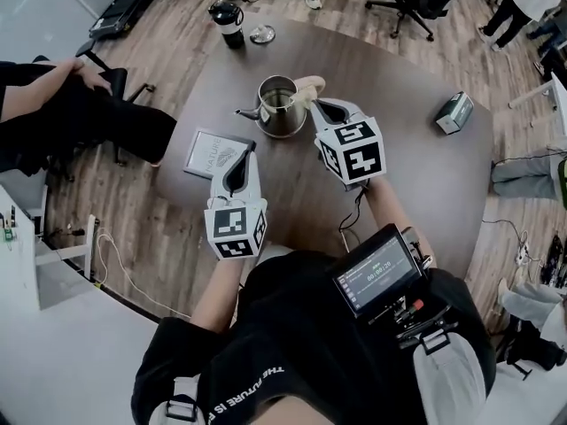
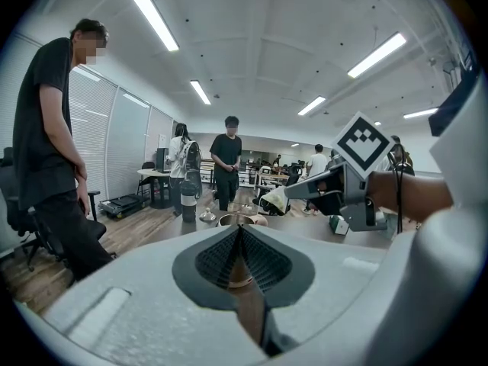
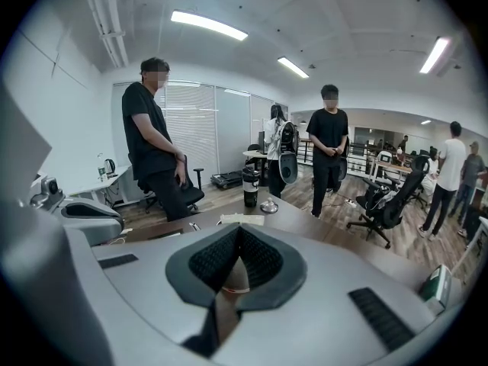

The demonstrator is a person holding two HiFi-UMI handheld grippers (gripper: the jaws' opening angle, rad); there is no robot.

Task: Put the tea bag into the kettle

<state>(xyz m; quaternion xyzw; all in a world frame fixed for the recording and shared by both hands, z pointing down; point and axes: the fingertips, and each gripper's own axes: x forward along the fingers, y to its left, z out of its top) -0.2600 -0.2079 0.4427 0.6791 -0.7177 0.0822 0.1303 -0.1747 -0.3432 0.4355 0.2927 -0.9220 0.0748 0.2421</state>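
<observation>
Right gripper (image 1: 314, 101): its jaws are closed on the tea bag (image 1: 309, 84), and the pale bag sticks out past the tips.
Right arm: the forearm is stretched forward over the table (image 1: 416, 171). The gripper points away from the person and a little to the left, toward the kettle (image 1: 283, 124).
Tea bag: it is held at the right side of the kettle's open mouth, just above the rim. Whether it touches the rim I cannot tell. The left gripper view shows it (image 2: 276, 199) raised over the kettle (image 2: 232, 220).
Kettle: a metal one with no lid on it. It stands upright near the middle of the round brown table, with the spout to the left.
Left gripper (image 1: 249, 150): its jaws are pressed together with nothing between them (image 2: 240, 229).
Left arm: it is drawn nearer to the body than the right one. The gripper points forward, with its tips at the near right corner of a flat tea packet (image 1: 211, 153).
Tea packet: it lies flat, left of the kettle and apart from it.
Green box (image 1: 454, 112): it is on the table, well to the right.
Black tumbler (image 1: 229, 23): it is at the far edge, and a small round lid (image 1: 262, 34) lies beside it.
</observation>
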